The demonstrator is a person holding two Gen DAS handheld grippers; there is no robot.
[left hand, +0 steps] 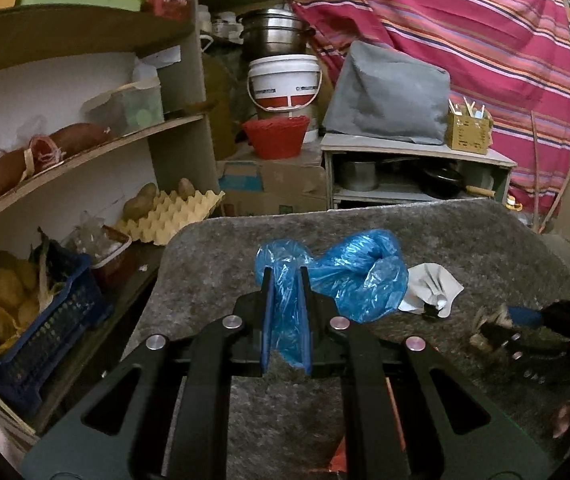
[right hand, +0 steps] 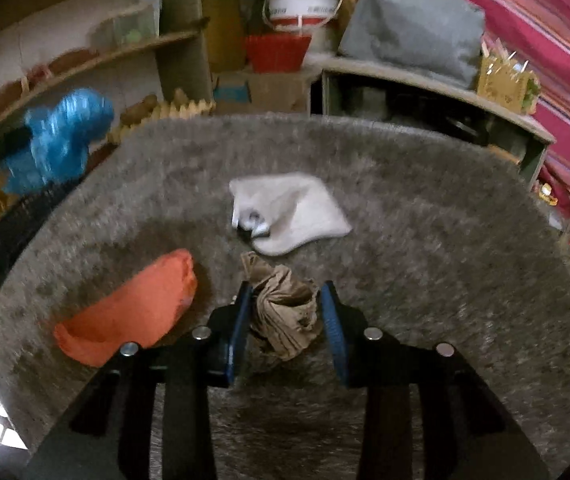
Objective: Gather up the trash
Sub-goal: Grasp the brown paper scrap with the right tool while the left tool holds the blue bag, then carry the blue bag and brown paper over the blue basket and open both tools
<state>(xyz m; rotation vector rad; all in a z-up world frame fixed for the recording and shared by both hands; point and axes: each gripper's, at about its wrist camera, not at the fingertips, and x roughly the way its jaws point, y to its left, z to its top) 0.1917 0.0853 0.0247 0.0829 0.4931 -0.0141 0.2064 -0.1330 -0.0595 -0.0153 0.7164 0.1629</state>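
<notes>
My left gripper (left hand: 285,276) is clamped on the blue bag (left hand: 349,276), lifted to take trash. At lower centre my right gripper (right hand: 285,300) brackets the brown paper wad (right hand: 285,312), the pads seemingly just touching. Further up lies the white wrapper (right hand: 285,208); the orange bag (right hand: 133,312) sits left.

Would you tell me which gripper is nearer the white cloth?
Right. The right gripper sits just short of the white cloth; the left gripper, clamping the blue bag, is farther off.
</notes>
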